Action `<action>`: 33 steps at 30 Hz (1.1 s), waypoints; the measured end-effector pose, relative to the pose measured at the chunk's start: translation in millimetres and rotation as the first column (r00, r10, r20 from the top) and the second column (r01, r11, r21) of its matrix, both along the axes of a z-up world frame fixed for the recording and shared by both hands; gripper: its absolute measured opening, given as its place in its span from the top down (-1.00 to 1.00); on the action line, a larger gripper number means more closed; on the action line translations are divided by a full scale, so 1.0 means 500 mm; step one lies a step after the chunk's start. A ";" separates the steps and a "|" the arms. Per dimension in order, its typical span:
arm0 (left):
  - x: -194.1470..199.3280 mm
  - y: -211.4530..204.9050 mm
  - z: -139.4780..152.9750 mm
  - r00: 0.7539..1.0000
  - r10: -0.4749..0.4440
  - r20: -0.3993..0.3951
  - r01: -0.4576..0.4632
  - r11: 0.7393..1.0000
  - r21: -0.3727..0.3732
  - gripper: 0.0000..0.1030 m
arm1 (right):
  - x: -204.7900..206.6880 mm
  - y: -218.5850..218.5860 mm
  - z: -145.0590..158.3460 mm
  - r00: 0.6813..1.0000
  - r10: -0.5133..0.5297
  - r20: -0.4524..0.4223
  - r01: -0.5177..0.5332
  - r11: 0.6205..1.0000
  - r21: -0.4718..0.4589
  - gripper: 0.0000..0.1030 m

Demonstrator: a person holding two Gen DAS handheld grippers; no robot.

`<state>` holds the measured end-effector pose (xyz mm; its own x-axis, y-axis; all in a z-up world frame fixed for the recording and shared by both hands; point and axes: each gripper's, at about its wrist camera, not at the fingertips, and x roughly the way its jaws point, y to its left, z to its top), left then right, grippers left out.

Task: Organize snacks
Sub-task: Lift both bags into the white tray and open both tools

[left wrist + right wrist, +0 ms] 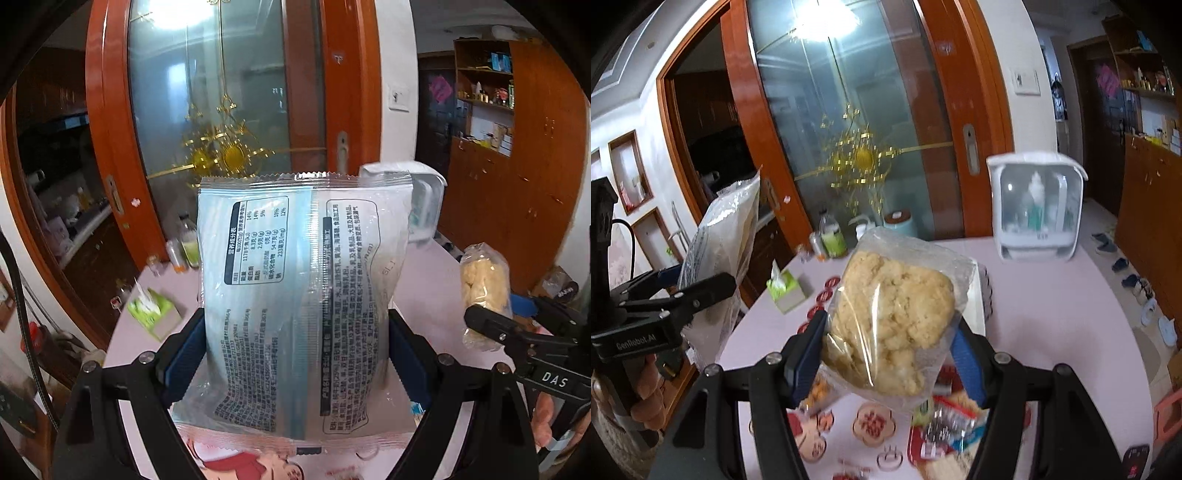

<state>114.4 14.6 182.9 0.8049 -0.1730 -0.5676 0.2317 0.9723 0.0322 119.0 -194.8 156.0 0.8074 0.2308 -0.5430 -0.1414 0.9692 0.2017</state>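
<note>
hidden: white container (424, 206) behind printed packet (303, 295) | blurred: loose snacks (945, 424)

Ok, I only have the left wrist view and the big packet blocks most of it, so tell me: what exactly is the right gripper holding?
Observer: A clear bag of pale puffed rice cake, pinched at both sides by the right gripper jaws, above the table.
Operator: Any snacks lying under it?
Observer: Yes, several small packets lie just below the bag.
Operator: What stands at the table's far edge?
Observer: A teal canister with a brown lid.
</note>
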 end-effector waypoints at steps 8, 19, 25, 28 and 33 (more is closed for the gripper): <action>0.174 -0.024 0.001 0.997 0.065 -0.032 -0.066 0.998 -0.006 -0.75 | 0.155 -0.010 0.014 0.997 -0.073 -0.011 0.073 0.997 0.000 -0.25; 0.391 -0.078 -0.195 0.972 0.109 -0.206 -0.106 0.994 0.023 -0.75 | 0.398 0.002 -0.157 0.961 -0.120 -0.250 0.123 0.992 -0.007 -0.26; 0.465 -0.093 -0.292 0.956 0.137 -0.259 -0.127 0.990 0.055 -0.76 | 0.466 0.013 -0.251 0.932 -0.145 -0.331 0.132 0.989 -0.061 -0.26; 0.489 -0.098 -0.333 0.947 0.115 -0.298 -0.107 0.993 0.045 -0.80 | 0.482 0.018 -0.279 0.929 -0.164 -0.332 0.140 0.985 -0.096 -0.29; 0.507 -0.079 -0.380 0.925 0.096 -0.369 -0.109 0.994 -0.016 -0.88 | 0.480 0.007 -0.293 0.940 -0.155 -0.305 0.150 0.988 -0.041 -0.97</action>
